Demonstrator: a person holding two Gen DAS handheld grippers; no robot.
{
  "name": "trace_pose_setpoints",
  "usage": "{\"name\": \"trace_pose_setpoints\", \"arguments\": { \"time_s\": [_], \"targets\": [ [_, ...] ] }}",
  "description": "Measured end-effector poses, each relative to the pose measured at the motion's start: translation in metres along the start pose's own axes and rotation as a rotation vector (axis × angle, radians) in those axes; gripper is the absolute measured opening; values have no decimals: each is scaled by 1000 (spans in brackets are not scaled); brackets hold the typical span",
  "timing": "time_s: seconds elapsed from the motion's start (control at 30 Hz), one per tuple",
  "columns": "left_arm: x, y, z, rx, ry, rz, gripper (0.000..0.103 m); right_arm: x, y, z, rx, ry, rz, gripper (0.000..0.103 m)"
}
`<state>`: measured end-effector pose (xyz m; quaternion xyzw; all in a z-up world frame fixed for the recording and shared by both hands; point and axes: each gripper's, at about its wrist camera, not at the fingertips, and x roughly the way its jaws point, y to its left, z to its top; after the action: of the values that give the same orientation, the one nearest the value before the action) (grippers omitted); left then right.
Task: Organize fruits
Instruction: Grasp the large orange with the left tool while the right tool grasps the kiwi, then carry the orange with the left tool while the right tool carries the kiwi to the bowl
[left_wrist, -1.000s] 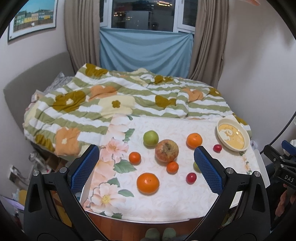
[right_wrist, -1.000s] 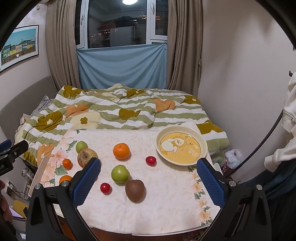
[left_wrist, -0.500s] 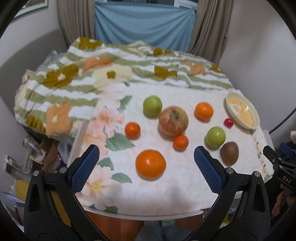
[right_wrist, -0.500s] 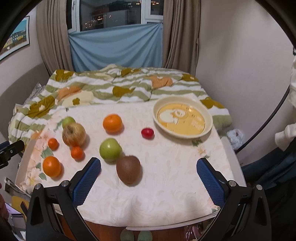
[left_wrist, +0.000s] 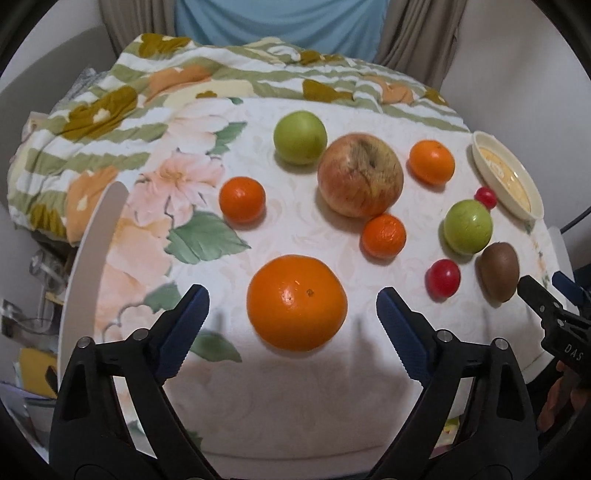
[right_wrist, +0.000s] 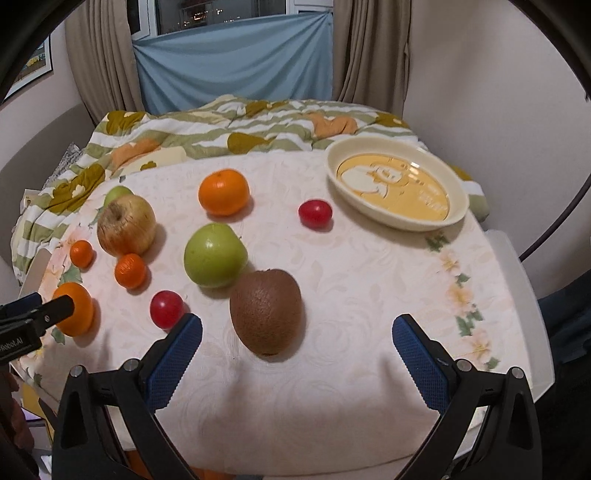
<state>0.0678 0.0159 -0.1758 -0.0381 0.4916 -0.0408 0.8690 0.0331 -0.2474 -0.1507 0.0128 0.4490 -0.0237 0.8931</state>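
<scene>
Left tool held apart, hovering low over the near edge of the worktop, with the big orange between its 2 blue fingers but not touched. Right tool also apart and holding nothing, over the near edge toward the right corner, with the kiwi just ahead of its left finger.

All fruits lying on the flowered cloth of the worktop. Near the middle, the large apple, touching 1 small mandarin on its near side. Behind the apple toward the far edge, 1 green apple. Toward the left edge, another small mandarin, apart from the rest. To the right of the large apple, 1 medium orange.

Second green apple touching the kiwi or just beside it; cannot tell which. 1 cherry tomato near the kiwi, the other cherry tomato near the plate. Plate at the far right corner, nothing in it. Behind the worktop, a bed with striped blanket.
</scene>
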Motion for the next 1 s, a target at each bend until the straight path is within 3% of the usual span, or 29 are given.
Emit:
{"name": "trace_pose_setpoints", "arguments": {
  "time_s": [0.13,0.33,0.5,0.73,0.87,1.0],
  "targets": [
    [10,-1,-1,11,21,1,88,13,3,0,-6,23,14,98],
    [21,0,-1,12,48,4,87,23,10,2,-28,44,30,97],
    [29,1,-4,-5,68,-40,68,33,12,3,-45,75,44,87],
    [28,-1,-5,25,66,-36,67,46,13,6,-36,114,79,75],
    [27,-1,-6,29,66,-33,67,56,15,8,-32,146,98,58],
    [28,-2,-7,25,64,-35,67,55,14,8,-38,142,72,49]
  ]
}}
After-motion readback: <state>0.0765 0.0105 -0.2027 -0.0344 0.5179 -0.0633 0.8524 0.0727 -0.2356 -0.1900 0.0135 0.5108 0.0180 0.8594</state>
